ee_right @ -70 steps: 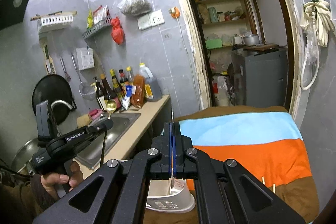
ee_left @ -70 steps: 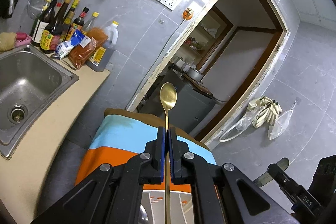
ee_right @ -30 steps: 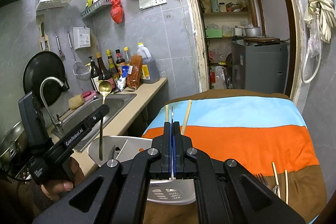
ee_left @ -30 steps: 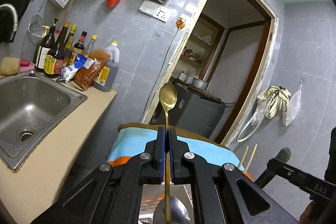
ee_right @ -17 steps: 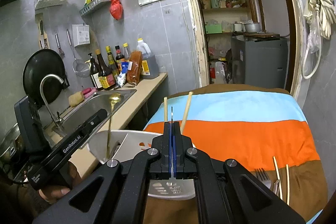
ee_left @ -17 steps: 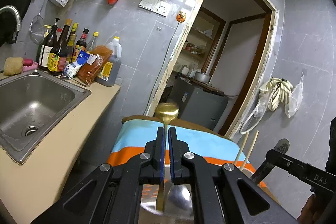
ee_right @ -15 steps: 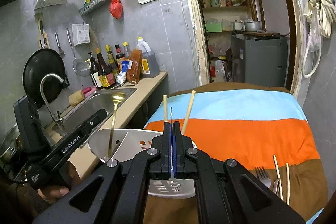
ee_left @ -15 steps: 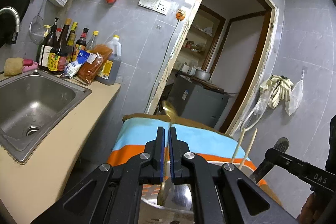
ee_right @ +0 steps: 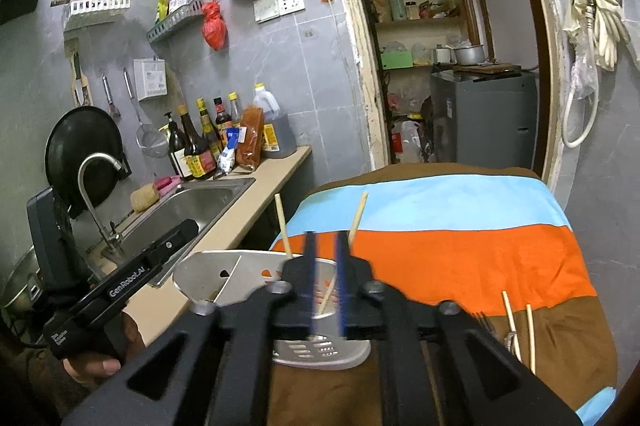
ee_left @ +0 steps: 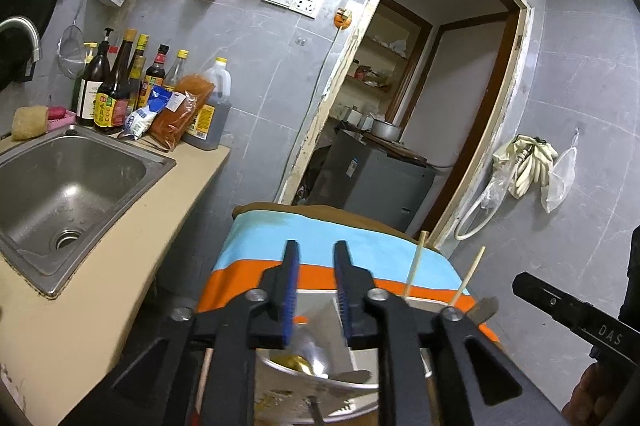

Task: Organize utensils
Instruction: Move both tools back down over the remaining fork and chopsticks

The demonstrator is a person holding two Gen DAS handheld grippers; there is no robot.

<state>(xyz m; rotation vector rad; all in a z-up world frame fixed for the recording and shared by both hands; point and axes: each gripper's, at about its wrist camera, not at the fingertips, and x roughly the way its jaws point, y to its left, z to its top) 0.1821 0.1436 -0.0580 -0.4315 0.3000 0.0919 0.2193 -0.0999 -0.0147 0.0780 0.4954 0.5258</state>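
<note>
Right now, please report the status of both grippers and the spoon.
Left gripper open, empty. Right gripper open, blurred. Gold spoon lies in the metal utensil holder. Chopsticks stand there, close to the fingers.

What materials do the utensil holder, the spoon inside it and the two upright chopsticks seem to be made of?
Utensil holder: looks like brushed stainless steel, grey with a dull sheen and punched holes.
Spoon: gold-coloured with a mirror-like shine, probably plated or coated metal.
Chopsticks: pale, matte tan, likely bamboo or wood; no grain is visible to tell which.
</note>
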